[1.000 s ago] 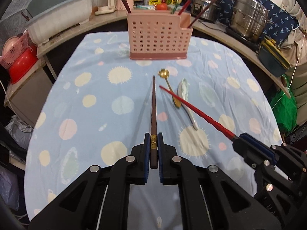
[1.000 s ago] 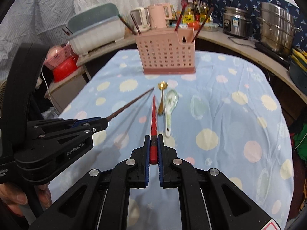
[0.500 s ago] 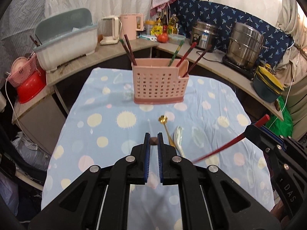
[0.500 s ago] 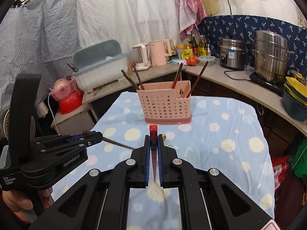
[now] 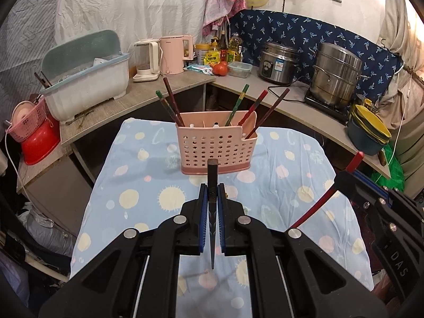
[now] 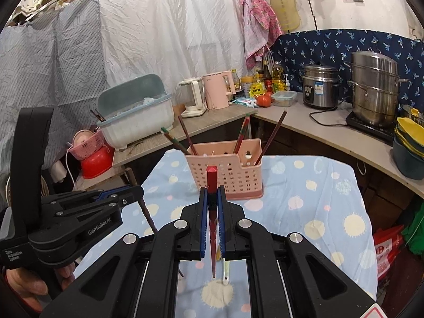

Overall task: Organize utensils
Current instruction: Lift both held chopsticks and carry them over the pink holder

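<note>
We see the left gripper (image 5: 212, 193) with its jaws drawn narrow and clamped on a dark brown chopstick (image 5: 212, 175). The stick runs between the blue pads, its blunt end rising above the fingertips and its thin tip hanging below them, clear of the tablecloth (image 5: 137, 185). In the right wrist view the same stick (image 6: 144, 212) slants down from that gripper (image 6: 132, 193), and part of a hand (image 6: 29, 283) shows at the lower left corner under the handle.

The right gripper (image 6: 212, 198) is likewise pressed narrow on a red chopstick (image 6: 212, 182), held upright between its pads, with the square red end above the fingertips and the point hanging down. From the left wrist view the red stick (image 5: 326, 196) crosses the right gripper (image 5: 341, 180) at a slant.

Straight ahead of both grippers, well apart from them, the pink perforated utensil holder (image 5: 216, 148) stands on the far part of the table. It already carries 5 chopsticks: 2 leaning left in one end and 3 leaning right toward the other.

Below the right gripper a white spoon (image 6: 225, 273) lies on the cloth; a sliver of something yellowish beside it may be a second spoon, though the fingers hide most of it.

Beyond the table we see the counter (image 5: 159, 90) with 2 kettles (image 5: 172, 53), a rice cooker (image 5: 278, 63) and a steel steamer pot (image 5: 335, 74).
</note>
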The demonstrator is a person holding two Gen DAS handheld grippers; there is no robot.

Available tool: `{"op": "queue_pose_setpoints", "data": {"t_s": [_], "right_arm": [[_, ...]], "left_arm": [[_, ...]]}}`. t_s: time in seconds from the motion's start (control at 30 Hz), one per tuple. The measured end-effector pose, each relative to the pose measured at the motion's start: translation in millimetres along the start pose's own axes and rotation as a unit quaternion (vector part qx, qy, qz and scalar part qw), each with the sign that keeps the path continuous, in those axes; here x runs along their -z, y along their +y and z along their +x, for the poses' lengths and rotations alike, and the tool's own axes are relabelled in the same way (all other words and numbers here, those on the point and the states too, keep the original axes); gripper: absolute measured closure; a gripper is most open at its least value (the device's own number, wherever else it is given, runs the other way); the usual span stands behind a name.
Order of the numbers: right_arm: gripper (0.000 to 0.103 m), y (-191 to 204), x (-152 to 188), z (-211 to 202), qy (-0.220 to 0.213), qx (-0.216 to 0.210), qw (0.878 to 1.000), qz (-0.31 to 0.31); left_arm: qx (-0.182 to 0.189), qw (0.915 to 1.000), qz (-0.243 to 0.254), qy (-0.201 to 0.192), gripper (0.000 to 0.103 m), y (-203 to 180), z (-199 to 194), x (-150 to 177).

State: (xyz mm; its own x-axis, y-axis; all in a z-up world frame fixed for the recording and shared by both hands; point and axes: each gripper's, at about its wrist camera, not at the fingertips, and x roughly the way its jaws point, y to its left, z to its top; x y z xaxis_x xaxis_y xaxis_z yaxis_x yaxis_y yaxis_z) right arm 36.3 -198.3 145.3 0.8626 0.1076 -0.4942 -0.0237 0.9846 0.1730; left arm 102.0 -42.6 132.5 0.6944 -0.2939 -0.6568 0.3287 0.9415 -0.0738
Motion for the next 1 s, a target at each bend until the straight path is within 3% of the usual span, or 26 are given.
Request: {"op": "queue_pose_setpoints", "data": {"t_s": [0.13, 0.6, 0.83, 1.0], "right_arm": [[0.096, -4.5, -28.8, 8.6, -0.020, 0.003, 1.000, -0.001], [0.096, -10.3, -161.1, 59.1, -0.107, -0.010, 0.994, 0.012], [0.096, -13.2, -175.0, 109.8, -0.102, 0.008, 0.995, 0.014], [0.096, -18.4, -153.5, 151.1, -0.059, 0.014, 0.998, 0.010]], "left_arm": [[0.002, 1.0000, 0.001, -0.009, 0.096, 0.7, 8.2, -25.5], [0.014, 0.9931, -0.022, -0.115, 0.096, 8.3, 8.6, -169.0], [-0.019, 0.9894, -0.012, -0.143, 0.096, 12.4, 43.9, -199.2], [-0.043, 0.9914, -0.011, -0.123, 0.096, 24.5, 80.5, -188.1]]}}
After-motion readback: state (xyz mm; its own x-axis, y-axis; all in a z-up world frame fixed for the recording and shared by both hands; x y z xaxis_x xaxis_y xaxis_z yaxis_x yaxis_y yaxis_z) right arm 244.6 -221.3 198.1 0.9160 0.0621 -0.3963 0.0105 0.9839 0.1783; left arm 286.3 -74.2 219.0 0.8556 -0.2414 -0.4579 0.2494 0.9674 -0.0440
